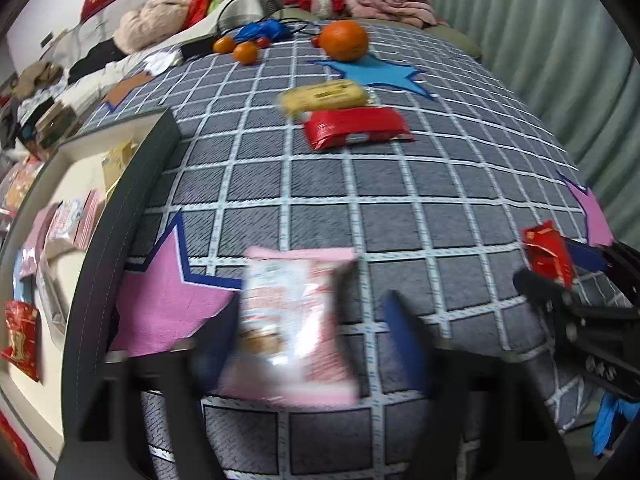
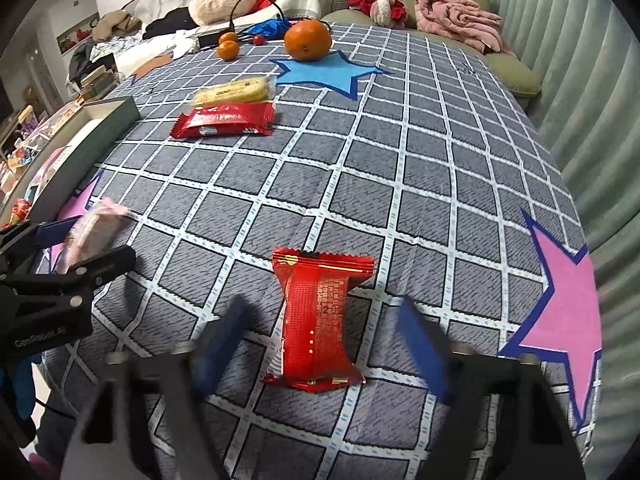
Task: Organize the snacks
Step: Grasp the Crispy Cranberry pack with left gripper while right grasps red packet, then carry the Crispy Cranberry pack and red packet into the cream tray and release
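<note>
On the grey checked cloth (image 2: 400, 168) we list: a pink snack packet (image 1: 294, 328) between our left gripper (image 1: 312, 344) fingers, jaws apart, pads seemingly not pressing; a red snack packet (image 2: 320, 320) between our right gripper (image 2: 324, 344) fingers, gaps visible both sides. Far: red wrapper (image 2: 226, 120), yellow bar (image 2: 232, 92), orange (image 2: 307, 39). Left: open box (image 1: 120, 200).

Three oranges (image 2: 307, 40), four snack packets (image 2: 320, 320), one box (image 2: 100, 128)
</note>
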`<state>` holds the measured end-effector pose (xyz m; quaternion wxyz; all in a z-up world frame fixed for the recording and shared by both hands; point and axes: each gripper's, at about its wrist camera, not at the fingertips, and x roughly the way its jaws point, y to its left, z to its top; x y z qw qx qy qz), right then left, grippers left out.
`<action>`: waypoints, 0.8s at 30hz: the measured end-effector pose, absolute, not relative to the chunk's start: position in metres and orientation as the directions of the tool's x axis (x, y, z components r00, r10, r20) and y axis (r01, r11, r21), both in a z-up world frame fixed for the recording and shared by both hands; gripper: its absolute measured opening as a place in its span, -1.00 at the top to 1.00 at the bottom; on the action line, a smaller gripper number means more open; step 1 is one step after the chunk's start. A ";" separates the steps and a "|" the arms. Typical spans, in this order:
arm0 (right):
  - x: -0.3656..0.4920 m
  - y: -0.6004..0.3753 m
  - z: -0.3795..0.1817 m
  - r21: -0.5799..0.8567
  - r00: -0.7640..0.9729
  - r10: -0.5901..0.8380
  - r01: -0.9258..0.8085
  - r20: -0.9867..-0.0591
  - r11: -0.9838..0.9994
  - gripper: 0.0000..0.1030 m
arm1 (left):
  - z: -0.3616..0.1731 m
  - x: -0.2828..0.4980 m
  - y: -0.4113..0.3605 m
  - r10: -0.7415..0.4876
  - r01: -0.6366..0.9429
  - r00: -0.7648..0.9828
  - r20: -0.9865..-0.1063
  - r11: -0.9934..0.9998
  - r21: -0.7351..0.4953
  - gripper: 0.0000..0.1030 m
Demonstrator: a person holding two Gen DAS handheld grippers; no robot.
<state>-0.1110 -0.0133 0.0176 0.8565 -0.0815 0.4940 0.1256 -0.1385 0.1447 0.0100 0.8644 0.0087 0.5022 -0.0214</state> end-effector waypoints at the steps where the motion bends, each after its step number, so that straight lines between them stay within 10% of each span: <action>1: -0.112 -0.013 0.020 -0.019 0.482 0.133 -0.298 -0.866 0.954 0.18 | 0.011 -0.139 0.143 -0.036 0.060 0.493 -0.869 0.998 -0.007 0.16; 2: -0.112 -0.014 0.021 -0.012 0.479 0.140 -0.300 -0.866 0.954 0.44 | 0.012 -0.140 0.142 -0.047 0.068 0.484 -0.874 0.998 -0.015 0.17; 24: -0.098 0.037 0.067 0.240 0.381 0.367 -0.341 -0.849 0.909 0.44 | 0.076 -0.161 0.216 -0.114 -0.002 0.580 -0.806 0.990 -0.141 0.18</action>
